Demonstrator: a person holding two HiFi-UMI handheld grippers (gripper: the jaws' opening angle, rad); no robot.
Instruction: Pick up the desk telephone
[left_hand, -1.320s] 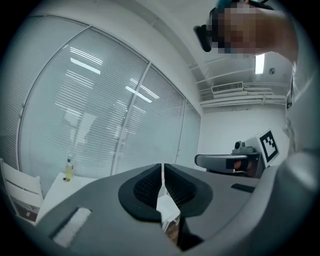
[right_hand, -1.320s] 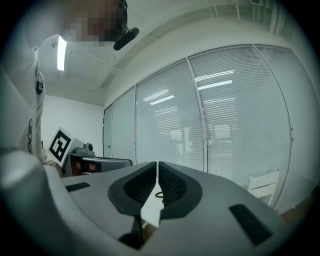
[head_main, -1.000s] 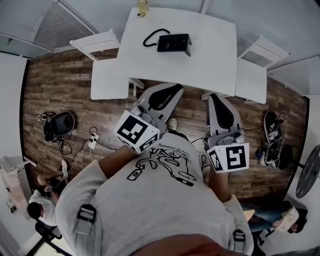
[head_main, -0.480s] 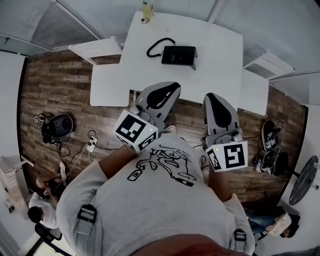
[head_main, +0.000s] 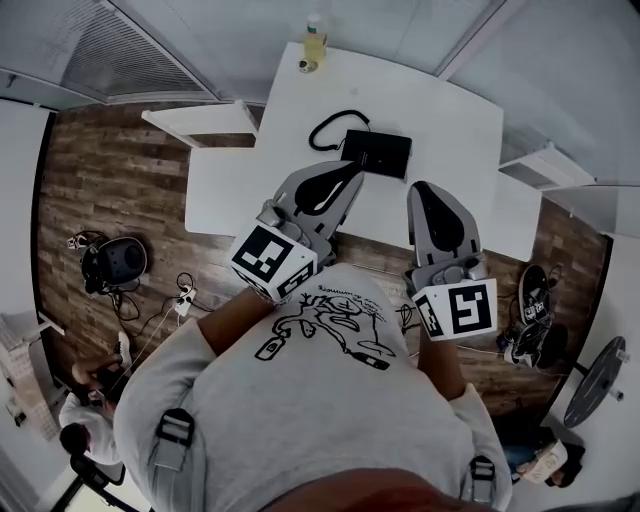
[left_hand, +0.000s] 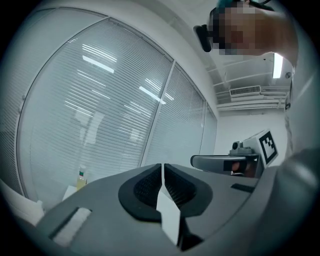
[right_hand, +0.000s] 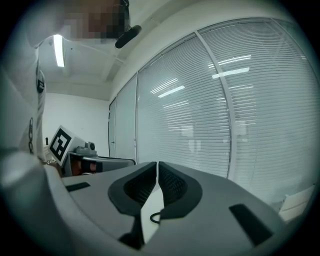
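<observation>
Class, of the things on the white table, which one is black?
The desk telephone, with its cord looping off its left side. The bottle at the far edge of the table is pale yellowish.

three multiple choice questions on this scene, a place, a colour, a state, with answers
1. The desk telephone sits: A on the white table; B on the floor; C on a chair.
2. The telephone's colour: A white; B red; C black.
3. The left gripper and right gripper are: A wide open; B shut, empty; C shut on a cord.
Answers: 1 A, it lies on the tabletop; 2 C, its body is dark against the white top; 3 B, both gripper views show jaws together, nothing between.
</observation>
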